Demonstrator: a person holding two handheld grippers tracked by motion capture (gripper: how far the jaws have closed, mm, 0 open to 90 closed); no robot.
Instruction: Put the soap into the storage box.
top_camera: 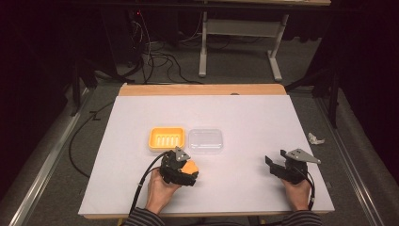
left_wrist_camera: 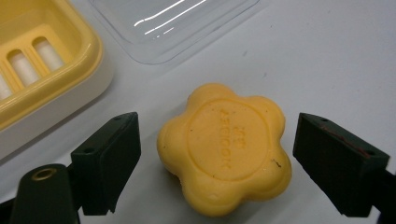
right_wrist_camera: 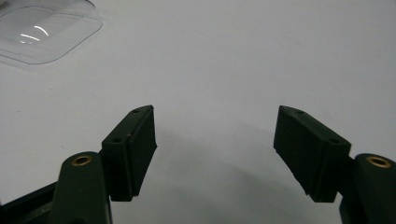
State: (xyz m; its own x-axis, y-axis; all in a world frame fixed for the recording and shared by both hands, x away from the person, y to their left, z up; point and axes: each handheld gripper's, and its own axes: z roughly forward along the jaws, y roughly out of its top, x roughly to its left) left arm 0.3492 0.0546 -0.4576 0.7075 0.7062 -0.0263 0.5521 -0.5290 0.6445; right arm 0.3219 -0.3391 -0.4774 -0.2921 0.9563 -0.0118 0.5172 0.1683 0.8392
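Note:
A flower-shaped orange soap (left_wrist_camera: 226, 149) lies flat on the white table, between the open jaws of my left gripper (left_wrist_camera: 217, 156), with a gap on each side. In the high view the soap (top_camera: 190, 167) peeks out beside the left gripper (top_camera: 181, 170), just in front of the yellow soap dish (top_camera: 166, 138) and its clear lid (top_camera: 206, 141). The dish (left_wrist_camera: 44, 70) and lid (left_wrist_camera: 168, 23) lie side by side just beyond the soap. My right gripper (top_camera: 277, 165) rests open at the table's right front, nothing between its jaws (right_wrist_camera: 215, 149).
The white table top (top_camera: 244, 117) has a wooden strip along its far edge. A crumpled bit of paper (top_camera: 315, 138) lies off the table's right side. Cables and a desk frame stand on the floor beyond.

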